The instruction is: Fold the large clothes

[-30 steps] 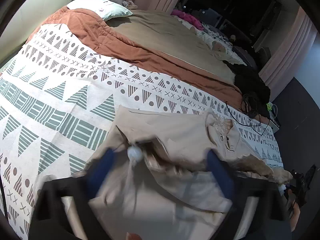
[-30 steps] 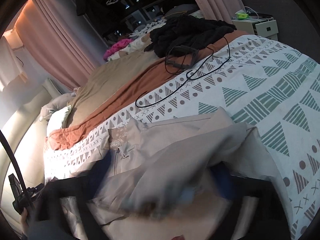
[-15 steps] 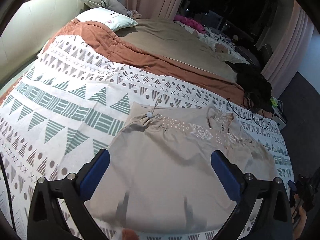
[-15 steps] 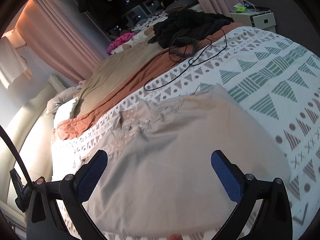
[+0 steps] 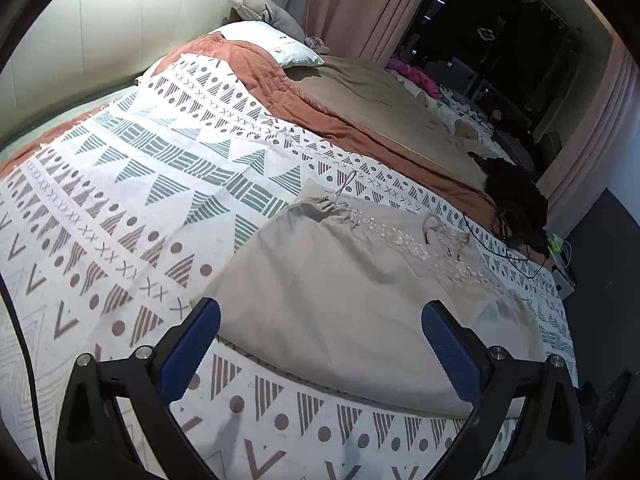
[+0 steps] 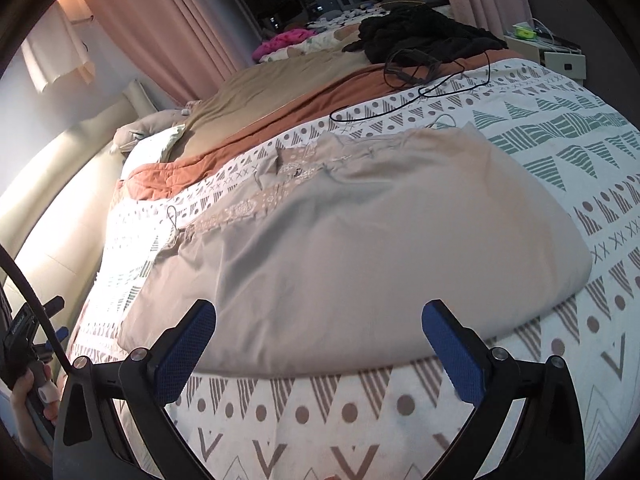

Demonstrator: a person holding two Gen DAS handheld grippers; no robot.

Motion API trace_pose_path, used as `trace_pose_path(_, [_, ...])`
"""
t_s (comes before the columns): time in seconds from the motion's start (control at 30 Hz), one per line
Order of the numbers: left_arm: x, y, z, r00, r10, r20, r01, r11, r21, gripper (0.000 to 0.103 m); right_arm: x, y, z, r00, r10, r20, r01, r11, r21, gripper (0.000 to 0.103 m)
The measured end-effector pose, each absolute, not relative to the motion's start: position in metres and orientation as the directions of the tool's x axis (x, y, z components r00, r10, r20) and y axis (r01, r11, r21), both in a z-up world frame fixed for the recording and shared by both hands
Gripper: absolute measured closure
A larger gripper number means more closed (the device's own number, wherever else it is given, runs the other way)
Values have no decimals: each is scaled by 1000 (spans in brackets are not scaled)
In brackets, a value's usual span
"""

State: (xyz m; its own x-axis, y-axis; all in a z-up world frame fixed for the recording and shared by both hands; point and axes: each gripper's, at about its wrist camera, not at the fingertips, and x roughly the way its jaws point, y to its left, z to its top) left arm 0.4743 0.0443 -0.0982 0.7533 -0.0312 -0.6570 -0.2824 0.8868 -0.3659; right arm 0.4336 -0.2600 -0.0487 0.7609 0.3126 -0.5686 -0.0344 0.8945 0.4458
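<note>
A large beige garment (image 5: 352, 292) with an embroidered band and drawstrings lies spread flat on the patterned bedspread (image 5: 132, 208). It fills the middle of the right wrist view, garment (image 6: 360, 248). My left gripper (image 5: 320, 344) is open just above the garment's near hem, holding nothing. My right gripper (image 6: 320, 340) is open too, hovering over the near hem with its blue pads (image 6: 452, 360) apart.
Behind the garment lie a rust quilt (image 5: 320, 108), a tan cover (image 5: 384, 100) and a white pillow (image 5: 276, 46). A black clothes pile (image 6: 420, 32) and black cable (image 6: 404, 96) sit at the far side. A nightstand (image 6: 560, 58) stands past the bed. A hand (image 6: 24, 400) holds the other gripper.
One second ago both grippers held the bunched garment; they have let it go, it now lies flat, and both grippers have drawn back toward the near hem.
</note>
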Motion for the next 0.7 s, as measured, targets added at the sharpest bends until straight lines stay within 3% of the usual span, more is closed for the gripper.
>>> trace_pose_path(0.33, [480, 39, -165, 703, -99, -705, -314, 845, -432, 29, 432, -191, -56, 702, 305, -644, -146, 946, 289, 0])
trace_pose_path(0.7, [485, 63, -175, 679, -62, -732, -390, 814, -431, 29, 464, -130, -75, 657, 185, -731, -162, 981, 103, 0])
